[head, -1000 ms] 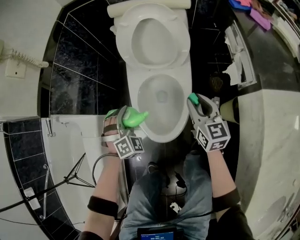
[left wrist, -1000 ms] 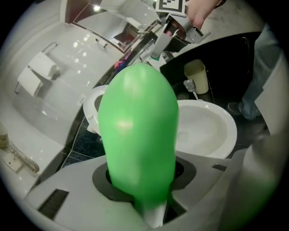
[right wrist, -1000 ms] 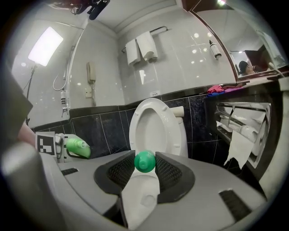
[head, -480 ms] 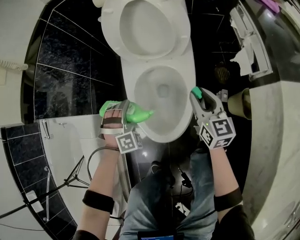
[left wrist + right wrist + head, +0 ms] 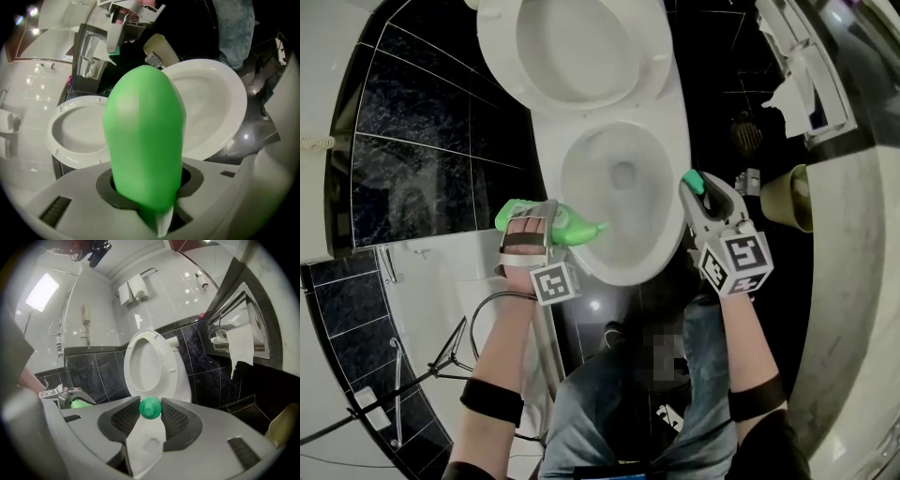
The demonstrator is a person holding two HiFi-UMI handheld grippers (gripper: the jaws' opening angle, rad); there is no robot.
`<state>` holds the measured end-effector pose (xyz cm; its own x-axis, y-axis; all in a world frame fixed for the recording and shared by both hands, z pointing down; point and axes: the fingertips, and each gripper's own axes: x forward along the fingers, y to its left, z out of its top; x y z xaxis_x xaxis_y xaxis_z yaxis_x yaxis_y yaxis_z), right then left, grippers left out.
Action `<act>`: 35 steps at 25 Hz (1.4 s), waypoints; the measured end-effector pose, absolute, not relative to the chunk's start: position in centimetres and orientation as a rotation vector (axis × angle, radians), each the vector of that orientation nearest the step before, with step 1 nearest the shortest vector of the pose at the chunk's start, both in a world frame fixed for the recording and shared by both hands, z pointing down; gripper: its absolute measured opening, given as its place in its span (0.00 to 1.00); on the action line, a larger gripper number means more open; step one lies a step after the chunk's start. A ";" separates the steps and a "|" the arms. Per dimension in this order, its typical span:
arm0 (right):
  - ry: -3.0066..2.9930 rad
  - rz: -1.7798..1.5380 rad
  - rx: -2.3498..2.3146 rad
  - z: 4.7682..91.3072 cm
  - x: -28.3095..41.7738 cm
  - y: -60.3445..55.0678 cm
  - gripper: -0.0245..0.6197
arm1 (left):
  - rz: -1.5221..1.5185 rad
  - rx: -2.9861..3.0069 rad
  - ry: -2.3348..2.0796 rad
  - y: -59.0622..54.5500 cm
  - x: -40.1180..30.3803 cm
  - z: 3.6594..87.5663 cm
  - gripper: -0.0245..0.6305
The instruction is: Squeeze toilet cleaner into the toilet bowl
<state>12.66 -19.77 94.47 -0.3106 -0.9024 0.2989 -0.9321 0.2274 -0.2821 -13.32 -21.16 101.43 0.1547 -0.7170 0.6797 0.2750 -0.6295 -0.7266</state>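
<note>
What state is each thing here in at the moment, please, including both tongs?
Left tongs: shut on the bottle.
Right tongs: shut on the cap.
Bottle: cap off, held sideways, nozzle toward the bowl.
Cap: off the bottle, pinched between the pads.
Toilet seat: raised upright.
Bowl: uncovered.
Toilet paper: loose end hanging from its holder.
</note>
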 end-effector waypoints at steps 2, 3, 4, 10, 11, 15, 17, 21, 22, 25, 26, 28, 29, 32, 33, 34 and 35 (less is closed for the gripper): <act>-2.403 0.642 1.805 94.8 12.9 -19.6 0.27 | -1.599 -1.639 0.411 -21.0 -13.4 102.1 0.30; -2.402 0.648 1.806 95.0 12.9 -19.5 0.27 | -1.603 -1.637 0.402 -20.9 -13.4 102.4 0.30; -2.401 0.648 1.810 95.1 13.0 -19.5 0.27 | -1.604 -1.637 0.395 -20.8 -13.4 102.6 0.30; -2.395 0.648 1.822 95.7 13.3 -18.9 0.27 | -1.610 -1.654 0.373 -20.5 -13.1 103.7 0.30; -2.394 0.638 1.830 95.9 13.4 -18.9 0.27 | -1.610 -1.656 0.367 -20.4 -13.1 103.9 0.30; -2.386 0.660 1.827 96.2 13.4 -18.6 0.27 | -1.615 -1.668 0.347 -19.8 -13.1 104.5 0.30; -2.380 0.648 1.842 96.3 13.9 -18.6 0.27 | -1.612 -1.670 0.337 -19.5 -13.0 104.7 0.30; -2.368 0.651 1.846 96.3 14.3 -18.3 0.27 | -1.604 -1.684 0.312 -18.8 -12.2 105.2 0.30; -2.364 0.660 1.843 96.2 14.3 -18.2 0.27 | -1.603 -1.689 0.307 -18.7 -12.0 105.2 0.30; -2.353 0.669 1.848 96.0 14.8 -18.1 0.27 | -1.593 -1.697 0.295 -18.7 -10.9 105.2 0.30; -2.349 0.669 1.852 95.9 15.0 -18.1 0.27 | -1.588 -1.699 0.292 -18.7 -10.5 105.2 0.30; -2.340 0.670 1.857 95.8 15.4 -18.0 0.27 | -1.578 -1.704 0.287 -18.9 -9.6 105.1 0.30; -2.336 0.668 1.860 95.8 15.6 -17.9 0.27 | -1.574 -1.706 0.285 -19.0 -9.2 105.1 0.30; -2.323 0.666 1.864 96.0 16.1 -17.8 0.27 | -1.560 -1.714 0.276 -19.5 -7.7 105.2 0.30; -2.320 0.672 1.864 96.0 16.3 -17.9 0.27 | -1.558 -1.717 0.271 -19.6 -7.2 105.2 0.30; -2.317 0.671 1.866 96.0 16.5 -17.9 0.27 | -1.556 -1.720 0.266 -19.7 -6.8 105.3 0.30; -2.315 0.663 1.873 96.1 16.8 -18.1 0.27 | -1.554 -1.720 0.263 -20.0 -6.5 105.3 0.30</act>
